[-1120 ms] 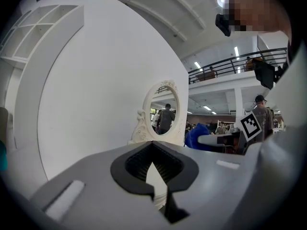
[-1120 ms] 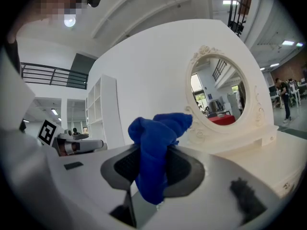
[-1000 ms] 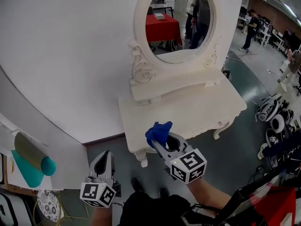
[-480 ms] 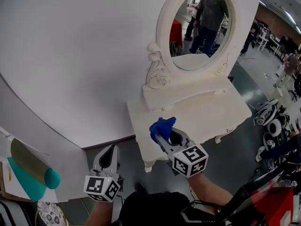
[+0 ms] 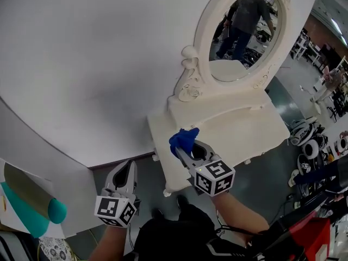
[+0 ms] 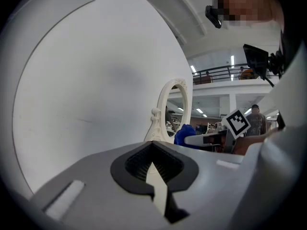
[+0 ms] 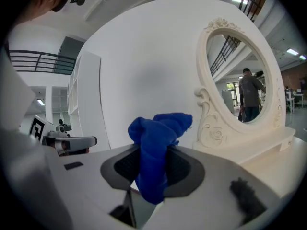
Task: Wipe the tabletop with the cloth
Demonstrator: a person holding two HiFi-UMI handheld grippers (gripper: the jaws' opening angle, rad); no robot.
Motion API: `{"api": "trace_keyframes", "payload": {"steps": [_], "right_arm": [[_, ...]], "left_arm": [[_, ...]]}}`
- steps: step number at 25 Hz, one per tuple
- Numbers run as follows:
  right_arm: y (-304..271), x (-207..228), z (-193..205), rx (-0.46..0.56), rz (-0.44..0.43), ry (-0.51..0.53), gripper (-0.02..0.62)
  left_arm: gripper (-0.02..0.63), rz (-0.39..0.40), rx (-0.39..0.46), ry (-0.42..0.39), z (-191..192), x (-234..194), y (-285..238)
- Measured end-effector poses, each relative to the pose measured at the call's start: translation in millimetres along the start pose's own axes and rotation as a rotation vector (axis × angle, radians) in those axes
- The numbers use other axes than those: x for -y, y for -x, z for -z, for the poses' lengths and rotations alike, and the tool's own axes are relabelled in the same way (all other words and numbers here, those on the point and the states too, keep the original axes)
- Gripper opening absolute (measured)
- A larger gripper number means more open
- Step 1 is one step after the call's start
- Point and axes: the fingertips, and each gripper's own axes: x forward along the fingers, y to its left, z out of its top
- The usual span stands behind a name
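- Plainly pinched in the right hand-held gripper (image 5: 182, 147): a bunched blue cloth (image 5: 184, 138), with the jaws closed tight on its middle.
- Seen along that hand-held gripper's own jaws (image 7: 153, 153): the cloth (image 7: 157, 137) squeezed between the dark pads, a rumpled knot bulging above them and a tail hanging below.
- Located at the centre of the head view, over the near left corner of the white dressing-table worktop (image 5: 242, 130); impossible to tell whether the cloth touches the surface.
- Marked by its black-and-white cube (image 5: 213, 177), just below and right of the cloth.
- Lower left of centre: the left hand-held gripper (image 5: 126, 168), held over the grey floor (image 5: 144, 181), well apart from the worktop and from the cloth.
- Closed to a thin slit in its own view (image 6: 152, 150), with nothing between the pads.
- Upper right of the head view: an oval mirror (image 5: 244, 34) in a carved white frame, upright at the back of the worktop, with a standing person (image 5: 249, 12) reflected in it.
- Behind it all, a plain white wall (image 5: 81, 58) filling the upper left.
- Bottom left corner: a teal roll (image 5: 33, 213).
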Motion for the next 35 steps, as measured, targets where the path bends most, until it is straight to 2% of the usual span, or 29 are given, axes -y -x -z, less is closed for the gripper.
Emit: {"api": "trace_keyframes", "payload": {"steps": [3, 15, 24, 35], "right_arm": [[-29, 12, 15, -0.051, -0.019, 0.014, 0.131], [-134, 48, 101, -0.291, -0.087, 0.002, 0.131], [-188, 64, 165, -0.442, -0.076, 0.001, 0.131], [-223, 82, 222, -0.588, -0.020, 0.005, 0.132]], "left_arm": [[0.009, -0.025, -0.014, -0.022, 8, -6, -14], [0.009, -0.099, -0.043, 0.058, 44, -34, -56], [0.008, -0.146, -0.103, 0.085, 81, -54, -68], [0.008, -0.118, -0.165, 0.078, 109, -57, -81]]}}
